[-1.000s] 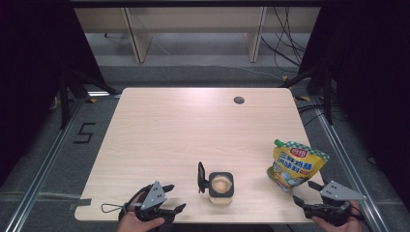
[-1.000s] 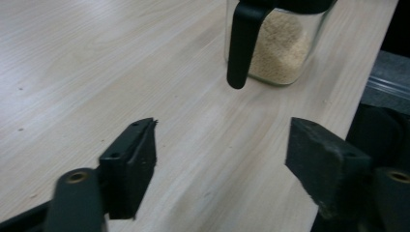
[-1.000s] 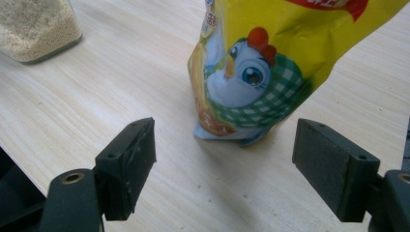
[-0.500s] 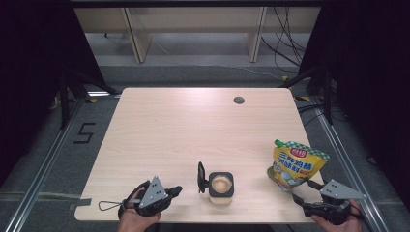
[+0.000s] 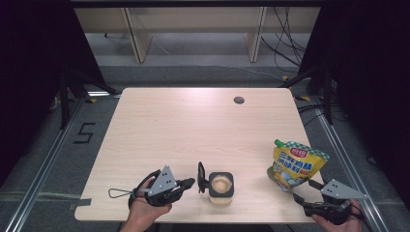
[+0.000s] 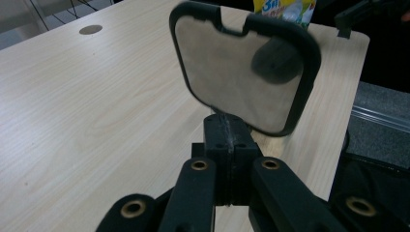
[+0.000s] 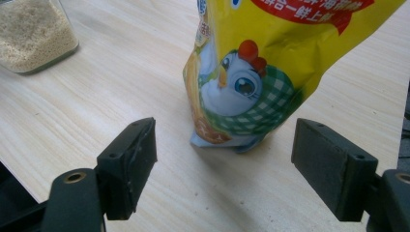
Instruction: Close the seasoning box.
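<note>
Black-rimmed square flip lid (image 6: 244,67) of our clear grain-filled jar (image 5: 221,186) just beyond our left gripper (image 6: 227,140), jaws closed empty, yellow standing pouch (image 7: 270,72) ahead of our right gripper (image 7: 225,166), between its wide-open jaws.

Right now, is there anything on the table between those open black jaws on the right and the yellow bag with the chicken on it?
Nothing visible. The right gripper stands open just short of the yellow bag, which stands upright, with bare table between them. The jar of granules sits well off to one side, out of that path.
</note>
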Motion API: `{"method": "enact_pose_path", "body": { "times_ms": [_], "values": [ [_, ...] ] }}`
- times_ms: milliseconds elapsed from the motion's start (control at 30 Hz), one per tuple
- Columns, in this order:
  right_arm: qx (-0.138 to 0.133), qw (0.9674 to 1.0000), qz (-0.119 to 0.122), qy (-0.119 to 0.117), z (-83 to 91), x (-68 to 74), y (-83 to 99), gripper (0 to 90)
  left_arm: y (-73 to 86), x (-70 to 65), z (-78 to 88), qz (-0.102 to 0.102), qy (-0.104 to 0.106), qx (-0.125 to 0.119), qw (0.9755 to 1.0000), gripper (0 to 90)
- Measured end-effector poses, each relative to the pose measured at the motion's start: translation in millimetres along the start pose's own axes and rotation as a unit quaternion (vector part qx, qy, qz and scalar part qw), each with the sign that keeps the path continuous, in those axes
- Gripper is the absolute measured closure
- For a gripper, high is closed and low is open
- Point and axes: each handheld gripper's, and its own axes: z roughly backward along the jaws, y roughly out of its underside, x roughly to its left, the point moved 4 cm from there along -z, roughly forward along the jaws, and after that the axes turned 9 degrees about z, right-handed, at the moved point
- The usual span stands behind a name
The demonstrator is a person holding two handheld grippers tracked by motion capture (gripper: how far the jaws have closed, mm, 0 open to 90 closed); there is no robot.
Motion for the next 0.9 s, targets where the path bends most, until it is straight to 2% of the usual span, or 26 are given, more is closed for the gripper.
{"method": "enact_pose_path", "body": {
  "times_ms": [67,100,133,200,233,300,333,400,433,467,533,567,667,700,733,800,833,867,900],
  "values": [
    [0.004,1.0,0.002,0.004,0.5,-0.3,0.2,25.1,-5.7,-3.0,-0.9,-0.009,0.003,0.0,1.0,89.0],
    [-0.002,0.9999,0.014,0.005,-0.2,-2.0,-0.3,25.1,-8.2,-4.7,-1.6,-0.006,0.006,-0.003,1.0,89.0],
    [-0.001,0.9999,0.01,0.004,-0.2,-1.2,-0.2,25.1,-10.9,-4.9,-1.0,-0.014,0.005,0.001,0.9999,89.0],
    [0.001,1.0,0.007,0.002,0.1,-0.6,-0.2,25.1,-13.9,-5.2,-1.4,-0.013,0.001,0.005,0.9999,89.0],
    [0.001,1.0,0.006,0.001,0.2,-0.5,-0.2,25.1,-15.1,-4.3,-1.1,-0.02,0.001,0.008,0.9998,89.0],
    [-0.002,1.0,0.009,-0.001,-0.4,-1.2,-0.2,25.1,-15.7,-4.9,-2.4,-0.018,0.002,0.009,0.9998,89.0],
    [0.0,1.0,0.0,-0.001,0.0,0.0,0.0,25.1,-15.8,-5.0,-2.6,-0.016,0.004,0.013,0.9998,89.0],
    [-0.002,1.0,0.002,-0.001,0.0,-0.4,-0.2,25.1,-17.3,-4.7,-3.6,-0.025,0.0,0.012,0.9996,89.0],
    [-0.005,0.9999,0.013,0.001,-0.4,-2.4,-0.5,25.1,-17.7,-4.9,-4.4,-0.024,-0.001,0.012,0.9996,89.0],
    [-0.001,1.0,0.0,-0.001,0.0,-0.2,-0.2,25.1,-18.1,-5.4,-5.8,-0.021,0.003,0.012,0.9997,89.0],
    [0.0,1.0,0.0,-0.001,-0.1,0.1,-0.2,25.1,-20.0,-6.4,-7.9,-0.026,0.002,0.012,0.9996,89.0],
    [-0.006,0.9998,0.018,0.0,-0.9,-2.6,-0.7,25.1,-20.8,-7.6,-9.7,-0.024,0.006,0.01,0.9997,89.0],
    [-0.006,0.9998,0.019,0.003,-0.6,-2.9,-0.7,25.1,-24.1,-10.8,-14.4,-0.033,0.01,0.012,0.9993,89.0],
    [-0.001,1.0,0.0,-0.001,0.0,0.0,-0.3,25.1,-24.8,-12.7,-16.0,-0.03,0.01,0.015,0.9994,89.0],
    [-0.002,1.0,0.001,-0.001,0.1,-0.3,-0.4,25.1,-26.0,-13.8,-18.3,-0.037,0.012,0.014,0.9991,89.0],
    [-0.002,1.0,0.004,0.0,0.5,-0.7,-0.4,25.1,-27.0,-16.5,-22.5,-0.037,0.015,0.016,0.9991,89.0],
    [-0.01,0.9998,0.017,0.007,-0.1,-2.9,-0.9,25.1,-27.2,-17.4,-24.4,-0.035,0.018,0.018,0.9991,88.9],
    [-0.004,1.0,0.008,0.002,0.4,-1.3,-0.7,25.1,-27.9,-17.8,-26.8,-0.04,0.023,0.015,0.9988,89.0],
    [-0.006,0.9999,0.014,0.006,0.5,-2.3,-0.8,25.1,-27.8,-18.4,-28.0,-0.041,0.021,0.02,0.9988,89.0]
  ]
}}
